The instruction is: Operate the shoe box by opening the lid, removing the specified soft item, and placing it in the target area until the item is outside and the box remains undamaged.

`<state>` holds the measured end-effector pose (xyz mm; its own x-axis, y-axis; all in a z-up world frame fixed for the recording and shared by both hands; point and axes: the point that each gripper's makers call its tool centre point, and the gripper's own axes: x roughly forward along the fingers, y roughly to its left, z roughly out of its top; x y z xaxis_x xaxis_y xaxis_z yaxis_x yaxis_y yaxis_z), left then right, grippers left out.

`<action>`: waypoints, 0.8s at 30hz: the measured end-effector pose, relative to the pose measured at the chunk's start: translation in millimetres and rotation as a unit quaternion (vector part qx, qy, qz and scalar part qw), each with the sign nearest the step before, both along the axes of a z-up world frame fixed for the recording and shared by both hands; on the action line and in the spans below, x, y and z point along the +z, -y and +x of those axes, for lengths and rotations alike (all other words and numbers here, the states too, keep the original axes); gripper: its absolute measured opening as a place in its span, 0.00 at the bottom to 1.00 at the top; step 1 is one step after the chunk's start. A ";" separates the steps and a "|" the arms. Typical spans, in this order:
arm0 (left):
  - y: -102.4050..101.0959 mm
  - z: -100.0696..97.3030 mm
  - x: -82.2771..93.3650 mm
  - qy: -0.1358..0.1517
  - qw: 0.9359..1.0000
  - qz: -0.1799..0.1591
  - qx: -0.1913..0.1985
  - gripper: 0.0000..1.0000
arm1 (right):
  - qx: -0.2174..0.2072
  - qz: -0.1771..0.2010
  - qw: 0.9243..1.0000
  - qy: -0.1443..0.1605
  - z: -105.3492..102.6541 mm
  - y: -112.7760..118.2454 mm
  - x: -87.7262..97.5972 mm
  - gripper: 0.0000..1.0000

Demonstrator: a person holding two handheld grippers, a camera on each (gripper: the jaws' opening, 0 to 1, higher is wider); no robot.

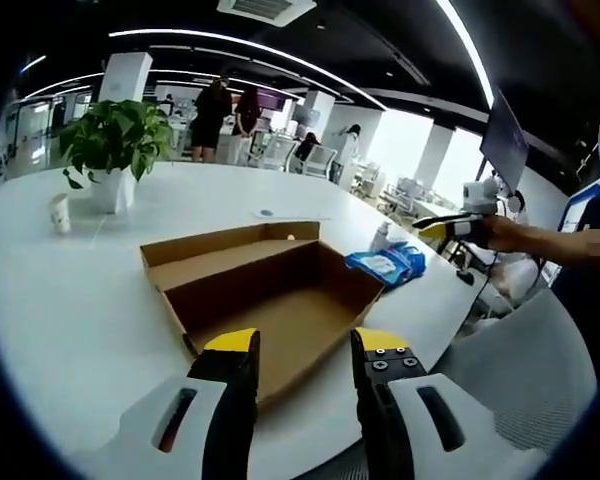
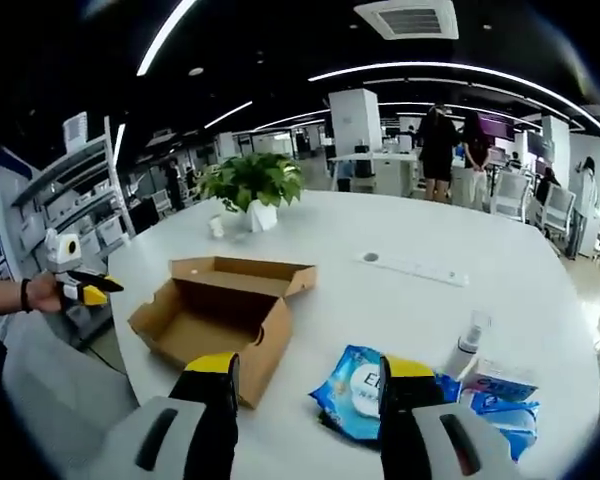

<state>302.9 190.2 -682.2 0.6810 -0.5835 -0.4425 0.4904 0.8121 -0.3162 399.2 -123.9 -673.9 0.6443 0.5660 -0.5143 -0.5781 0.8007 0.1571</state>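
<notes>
Near the table (image 1: pixel 60 330) edge, open shoe box (image 1: pixel 270 300); both grippers' fingers wide, seemingly empty.

blue wipes pack (image 2: pixel 355 388), print too blurred to read

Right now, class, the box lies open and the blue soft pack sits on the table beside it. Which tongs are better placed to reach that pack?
Right. In the right gripper view the right tongs are open with the blue soft pack just ahead between them. The left tongs face the open shoe box, with the pack beyond its far side.
</notes>
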 end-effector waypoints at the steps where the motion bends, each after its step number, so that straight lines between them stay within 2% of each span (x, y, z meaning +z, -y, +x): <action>1: -1.3 0.5 -1.3 -0.001 1.000 0.001 0.003 0.37 | 0.001 0.001 1.000 0.000 -1.3 -2.3 -0.7 0.54; 12: -33.5 13.9 -16.4 -0.016 0.997 0.031 0.072 0.38 | 0.015 0.015 1.000 -0.010 -25.7 -30.7 -11.4 0.56; 18: -48.3 20.0 -24.6 -0.030 0.993 0.032 0.113 0.37 | 0.016 0.025 0.999 -0.012 -36.5 -39.7 -12.5 0.56; 24: -55.3 23.6 -36.7 -0.051 0.988 0.034 0.141 0.36 | 0.017 0.027 0.999 -0.017 -44.7 -43.9 -21.4 0.57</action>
<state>326.5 245.5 -719.0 0.7624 -0.3431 -0.5486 0.2090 0.9330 -0.2930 354.5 -80.1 -695.3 0.6070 0.6153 -0.5030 -0.5989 0.7702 0.2195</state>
